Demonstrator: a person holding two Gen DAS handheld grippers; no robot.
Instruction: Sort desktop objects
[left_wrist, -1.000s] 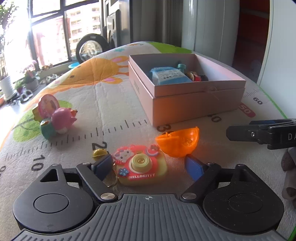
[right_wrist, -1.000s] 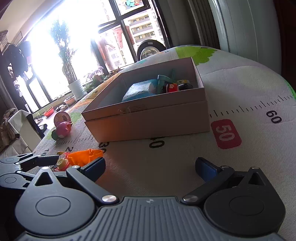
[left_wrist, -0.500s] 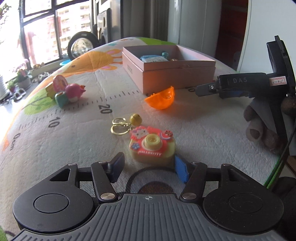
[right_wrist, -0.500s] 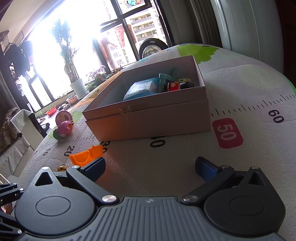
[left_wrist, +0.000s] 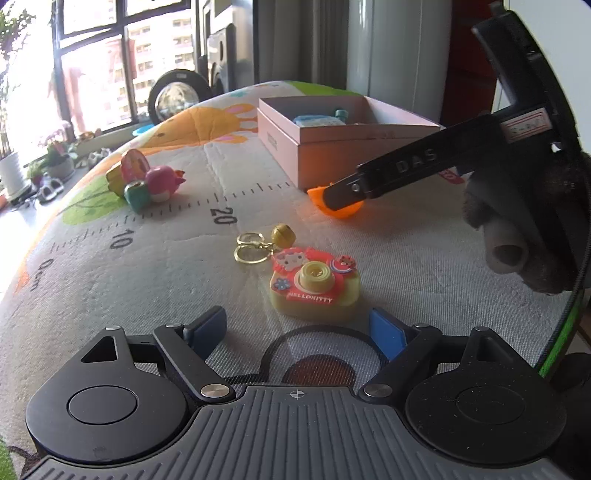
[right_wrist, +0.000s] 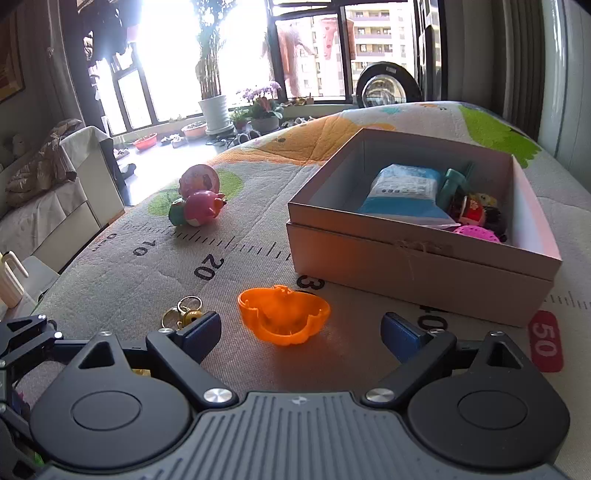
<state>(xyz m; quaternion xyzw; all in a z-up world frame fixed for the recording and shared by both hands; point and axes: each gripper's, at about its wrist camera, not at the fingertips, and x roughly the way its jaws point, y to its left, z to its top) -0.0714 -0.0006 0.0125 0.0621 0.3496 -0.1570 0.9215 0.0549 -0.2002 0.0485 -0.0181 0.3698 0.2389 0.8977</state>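
Left wrist view, our left tongs (left_wrist: 297, 328) tipped down, opening, empty, toy camera (left_wrist: 314, 284) just ahead, our right tongs (right_wrist: 301, 330) tipped down, closing, orange shell (right_wrist: 283, 314) between, untouched.

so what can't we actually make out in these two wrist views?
- Orange shell, left wrist view: mostly covered by the right gripper's finger.
- Toy camera, right wrist view: hidden behind the gripper body; only its key rings show.
- Pink box contents, left wrist view: near wall hides all but the blue packet.
- Small toys by the packet, right wrist view: too cluttered to identify.
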